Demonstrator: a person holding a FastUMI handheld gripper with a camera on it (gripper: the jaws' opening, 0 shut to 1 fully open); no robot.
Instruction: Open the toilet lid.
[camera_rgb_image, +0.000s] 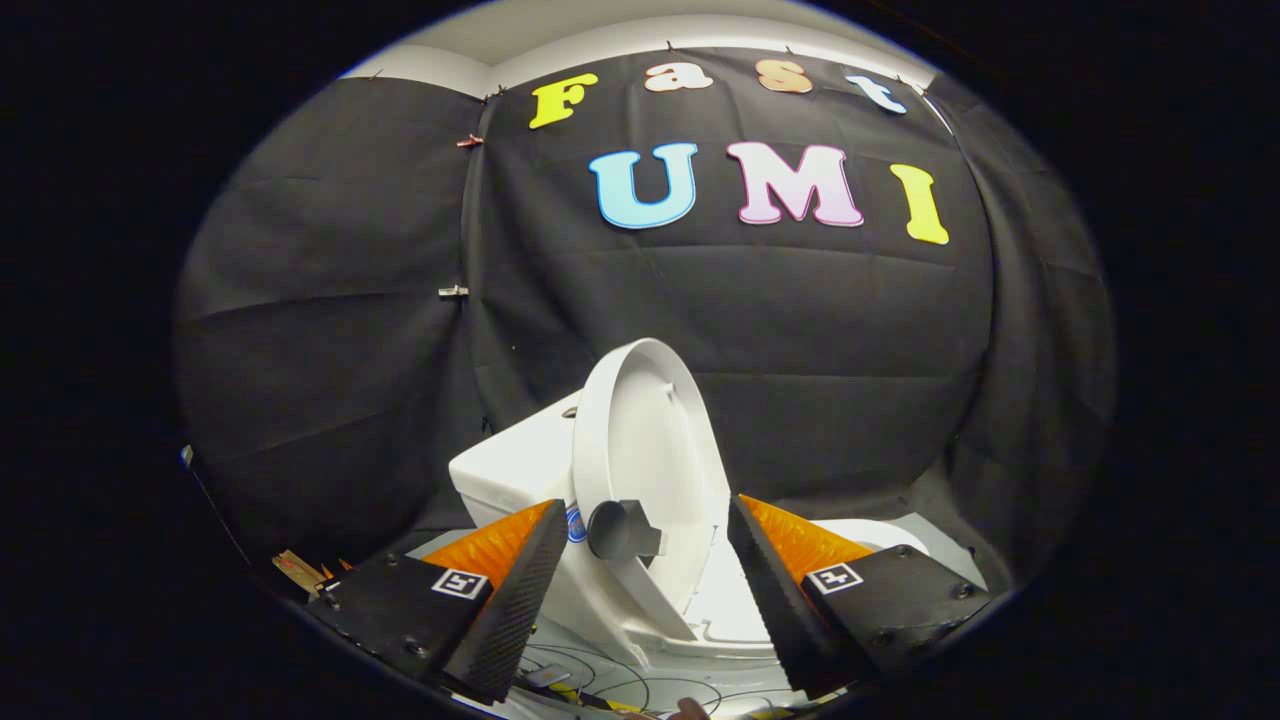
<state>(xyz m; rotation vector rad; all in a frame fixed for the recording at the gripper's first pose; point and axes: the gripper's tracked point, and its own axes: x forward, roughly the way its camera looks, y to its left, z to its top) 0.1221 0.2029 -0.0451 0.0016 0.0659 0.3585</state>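
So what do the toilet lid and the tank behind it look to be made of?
Toilet lid, raised between the open gripper fingers: likely moulded plastic, smooth white, thin-rimmed with a soft sheen. Tank: glossy white, probably glazed ceramic, though plastic can't be ruled out.

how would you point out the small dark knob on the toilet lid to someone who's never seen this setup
Start at the white toilet before the black cloth wall. Its lid stands raised, nearly upright, between the open gripper fingers. The knob is the dark round piece low on the lid's near edge, the one dark part on the white lid.
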